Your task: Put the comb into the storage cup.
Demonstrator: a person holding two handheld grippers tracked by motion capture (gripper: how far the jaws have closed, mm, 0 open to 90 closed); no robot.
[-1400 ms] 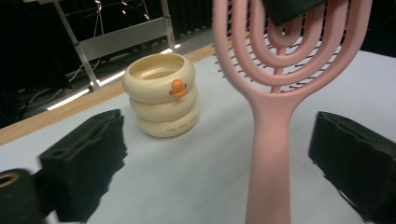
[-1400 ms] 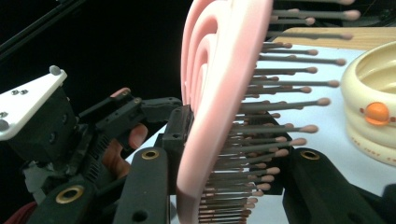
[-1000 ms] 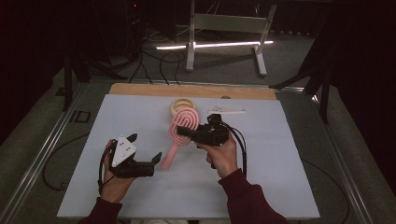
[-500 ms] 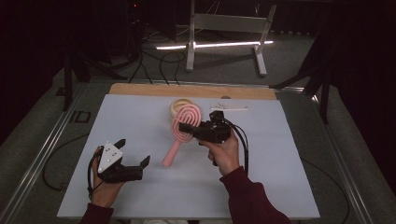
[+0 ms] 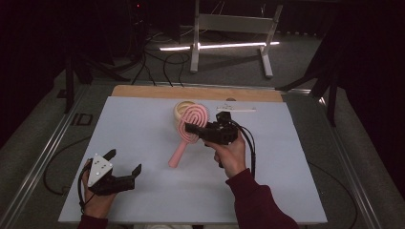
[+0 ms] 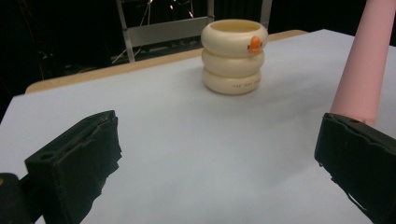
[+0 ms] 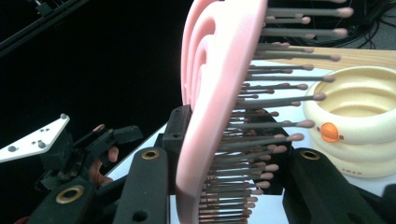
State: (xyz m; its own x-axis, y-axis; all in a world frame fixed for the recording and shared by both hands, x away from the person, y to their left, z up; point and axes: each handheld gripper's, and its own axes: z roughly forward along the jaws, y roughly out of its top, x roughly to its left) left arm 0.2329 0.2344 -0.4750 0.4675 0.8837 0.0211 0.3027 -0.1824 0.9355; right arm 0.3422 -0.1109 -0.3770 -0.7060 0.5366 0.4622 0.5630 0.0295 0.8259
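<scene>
One pink plastic oval hairbrush [image 5: 190,129] hangs clamped in my right gripper [image 5: 195,129] beside the cream ribbed cup [image 5: 182,109], not yet inside; my left gripper [image 5: 125,164] gapes, holding nothing.

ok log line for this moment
right claw: shut on pink hairbrush | left claw: open, holding nothing | cream cup: upright on table

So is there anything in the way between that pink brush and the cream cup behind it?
Nothing visible. The pink brush, clamped in the right tool, hangs just in front of the cream cup; no other object sits between them.
</scene>
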